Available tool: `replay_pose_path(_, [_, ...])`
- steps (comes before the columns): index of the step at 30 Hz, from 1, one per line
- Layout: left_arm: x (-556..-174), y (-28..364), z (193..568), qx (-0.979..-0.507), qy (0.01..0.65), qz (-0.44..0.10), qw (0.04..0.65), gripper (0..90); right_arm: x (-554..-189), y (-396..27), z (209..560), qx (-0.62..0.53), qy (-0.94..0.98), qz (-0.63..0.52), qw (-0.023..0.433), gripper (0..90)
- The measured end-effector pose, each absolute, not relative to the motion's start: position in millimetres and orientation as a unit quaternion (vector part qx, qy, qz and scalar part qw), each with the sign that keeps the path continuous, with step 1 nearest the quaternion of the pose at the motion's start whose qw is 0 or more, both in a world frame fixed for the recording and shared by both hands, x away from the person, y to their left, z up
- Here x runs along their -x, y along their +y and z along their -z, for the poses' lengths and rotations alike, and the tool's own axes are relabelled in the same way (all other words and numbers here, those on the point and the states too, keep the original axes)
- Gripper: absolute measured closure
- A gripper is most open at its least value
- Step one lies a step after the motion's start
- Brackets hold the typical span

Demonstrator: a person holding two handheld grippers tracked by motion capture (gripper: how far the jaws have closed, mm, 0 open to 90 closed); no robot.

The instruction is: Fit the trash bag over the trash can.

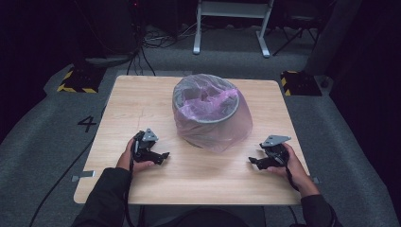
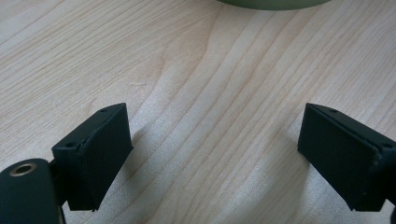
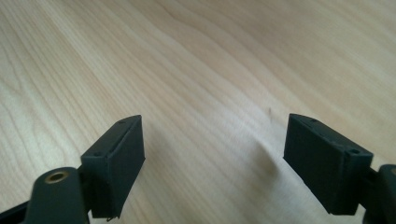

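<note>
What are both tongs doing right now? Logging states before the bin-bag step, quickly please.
Left tongs: open, holding nothing, over bare table.
Right tongs: open, holding nothing, over bare table too.

A bin (image 1: 206, 109) stands on the table (image 1: 142, 99), near its middle and toward the far edge, with a bag (image 1: 222, 130) in it and draped over its rim. The left gripper (image 1: 163, 156) rests near-left of the bin, the right gripper (image 1: 252, 161) near-right, both apart from it.
</note>
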State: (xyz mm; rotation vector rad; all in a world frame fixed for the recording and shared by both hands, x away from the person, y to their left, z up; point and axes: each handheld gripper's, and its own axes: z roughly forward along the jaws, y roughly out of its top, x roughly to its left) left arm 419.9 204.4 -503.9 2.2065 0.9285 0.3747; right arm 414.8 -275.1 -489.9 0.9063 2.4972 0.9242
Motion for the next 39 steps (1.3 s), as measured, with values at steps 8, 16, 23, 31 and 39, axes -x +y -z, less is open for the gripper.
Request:
replay_pose_path(8, [-420.1,204.5,503.6,-0.854,0.358,-0.145,0.35,9.6,-402.2,-292.8,503.0,-0.357,0.842,-0.372,0.161,19.8])
replay_pose_path(16, [-419.5,204.1,504.0,-0.852,0.36,-0.146,0.352,9.7,-386.3,-302.5,503.2,-0.373,0.835,-0.367,0.169,18.0])
replay_pose_path(23, [-420.0,204.2,503.6,-0.853,0.359,-0.146,0.35,9.5,-382.8,-307.8,503.2,-0.375,0.835,-0.366,0.169,17.5])
replay_pose_path(31, [-420.5,203.4,504.0,-0.852,0.361,-0.146,0.35,9.2,-383.7,-308.0,503.2,-0.372,0.836,-0.366,0.168,17.0])
replay_pose_path(39, [-421.3,203.4,503.8,-0.853,0.359,-0.147,0.35,9.0,-383.7,-308.0,503.2,-0.372,0.836,-0.366,0.167,16.9])
